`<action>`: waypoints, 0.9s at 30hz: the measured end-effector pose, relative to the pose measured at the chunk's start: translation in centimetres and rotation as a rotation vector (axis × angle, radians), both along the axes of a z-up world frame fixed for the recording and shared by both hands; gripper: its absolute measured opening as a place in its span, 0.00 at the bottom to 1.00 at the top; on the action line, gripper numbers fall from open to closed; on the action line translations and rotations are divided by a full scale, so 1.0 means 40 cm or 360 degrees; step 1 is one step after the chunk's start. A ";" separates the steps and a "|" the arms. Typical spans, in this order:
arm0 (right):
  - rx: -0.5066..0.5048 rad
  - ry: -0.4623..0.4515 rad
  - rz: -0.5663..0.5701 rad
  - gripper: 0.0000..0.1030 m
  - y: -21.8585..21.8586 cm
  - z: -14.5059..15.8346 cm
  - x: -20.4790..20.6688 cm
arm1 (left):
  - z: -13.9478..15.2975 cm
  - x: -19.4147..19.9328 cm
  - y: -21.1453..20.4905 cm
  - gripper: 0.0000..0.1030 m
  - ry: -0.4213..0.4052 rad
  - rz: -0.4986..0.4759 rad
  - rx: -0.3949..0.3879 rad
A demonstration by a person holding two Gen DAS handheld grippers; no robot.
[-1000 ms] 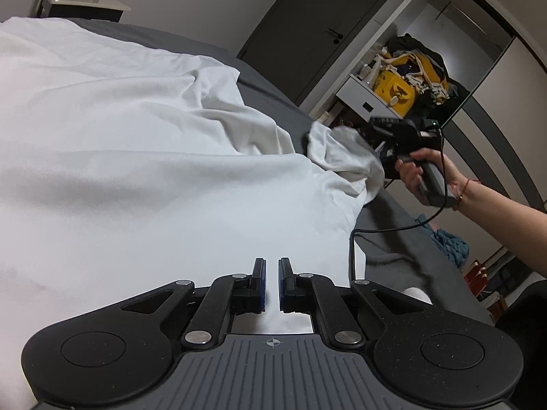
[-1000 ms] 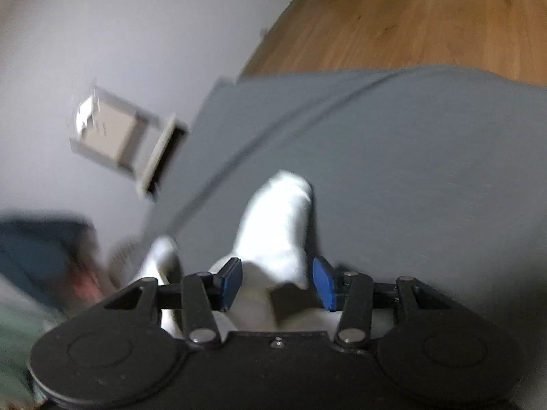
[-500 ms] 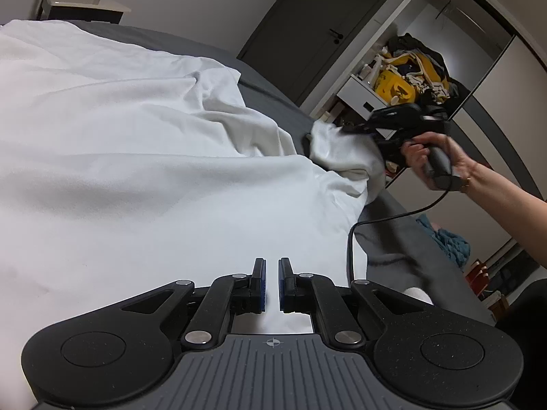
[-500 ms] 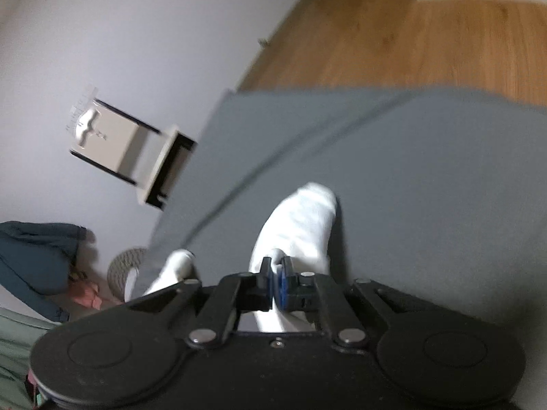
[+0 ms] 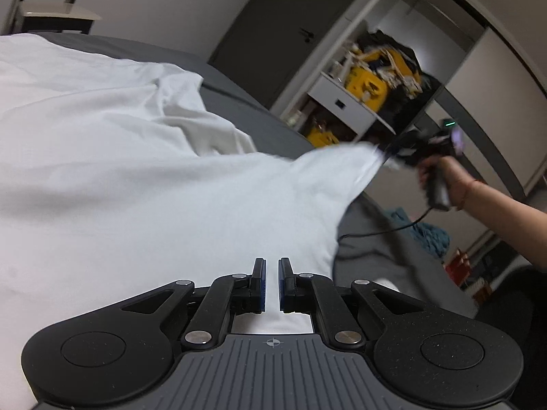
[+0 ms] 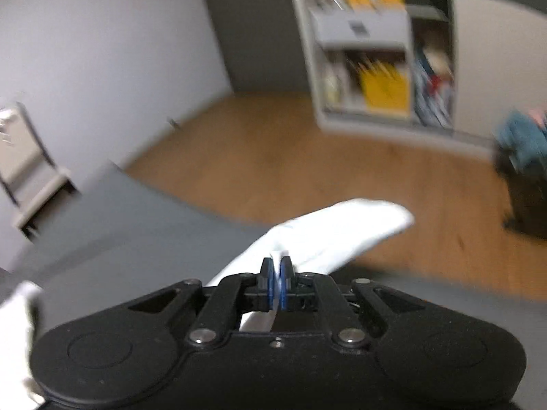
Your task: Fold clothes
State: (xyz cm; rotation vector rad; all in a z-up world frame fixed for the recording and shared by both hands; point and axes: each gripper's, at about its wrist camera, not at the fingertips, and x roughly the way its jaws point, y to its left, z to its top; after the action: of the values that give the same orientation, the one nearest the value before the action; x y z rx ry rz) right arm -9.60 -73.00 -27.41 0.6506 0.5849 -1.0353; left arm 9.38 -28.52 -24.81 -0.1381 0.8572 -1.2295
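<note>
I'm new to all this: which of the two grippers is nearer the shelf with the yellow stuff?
The right. The right gripper holds a corner of the white garment up in front of the shelf; the left gripper sits low over the garment on the bed, farther back.

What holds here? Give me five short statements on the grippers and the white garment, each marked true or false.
1. The right gripper pinches the white garment. True.
2. The left gripper has its fingers spread wide. False: only a narrow gap.
3. The bed cover is red. False: grey.
4. The floor is wooden. True.
5. The garment is folded small. False: it lies spread out.
</note>
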 end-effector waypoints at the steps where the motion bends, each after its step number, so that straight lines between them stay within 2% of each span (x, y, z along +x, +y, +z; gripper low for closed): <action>1: 0.0042 0.0013 -0.0026 0.05 -0.009 -0.032 -0.019 | 0.003 -0.007 -0.003 0.04 -0.0011 -0.0035 0.0017; 3: 0.0099 -0.0030 -0.0054 0.10 -0.028 -0.074 -0.065 | 0.012 -0.022 -0.005 0.04 -0.0038 -0.0123 0.0045; 4: 0.0121 -0.0101 -0.0067 0.18 -0.039 -0.079 -0.093 | 0.016 -0.030 -0.008 0.04 -0.0051 -0.0171 0.0059; 5: 0.0164 -0.0172 -0.0088 0.35 -0.054 -0.075 -0.115 | 0.020 -0.038 -0.010 0.04 -0.0064 -0.0221 0.0075; 7: 0.0296 -0.0313 -0.0134 0.48 -0.066 -0.070 -0.160 | 0.029 -0.062 -0.013 0.04 -0.0098 -0.0333 0.0128; 11: 0.0477 -0.0400 -0.0117 0.48 -0.062 -0.059 -0.207 | 0.048 -0.139 -0.024 0.04 -0.0334 -0.0599 0.0329; 13: 0.0583 -0.0416 -0.0077 0.48 -0.037 -0.062 -0.239 | 0.052 -0.171 -0.027 0.04 -0.0476 -0.0647 0.0412; 17: 0.0801 -0.0431 0.0028 0.48 0.018 -0.075 -0.253 | 0.061 -0.207 -0.044 0.04 -0.0675 -0.0627 0.0460; 19: 0.0850 -0.0416 0.0114 0.49 0.049 -0.068 -0.245 | 0.064 -0.230 -0.059 0.04 -0.0780 -0.0644 0.0504; 23: 0.0891 -0.0454 0.0228 0.52 0.082 -0.055 -0.225 | 0.075 -0.292 -0.077 0.05 -0.1056 -0.0538 0.0657; 24: 0.0917 -0.0489 0.0237 0.52 0.084 -0.060 -0.221 | 0.078 -0.300 -0.081 0.05 -0.1062 -0.0524 0.0681; 25: 0.0948 -0.0525 0.0240 0.53 0.085 -0.060 -0.218 | 0.084 -0.304 -0.082 0.05 -0.1007 -0.0512 0.0667; 26: 0.0985 -0.0566 0.0239 0.54 0.086 -0.063 -0.214 | 0.090 -0.307 -0.082 0.05 -0.0942 -0.0494 0.0650; 27: 0.1018 -0.0605 0.0242 0.54 0.086 -0.068 -0.210 | 0.097 -0.304 -0.081 0.05 -0.0823 -0.0443 0.0614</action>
State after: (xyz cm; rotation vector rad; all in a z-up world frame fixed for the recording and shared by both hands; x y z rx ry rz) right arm -18.01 -69.58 -30.11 1.3095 0.6172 -0.5464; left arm -2.80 -31.76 -20.93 0.6046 0.6513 -1.2514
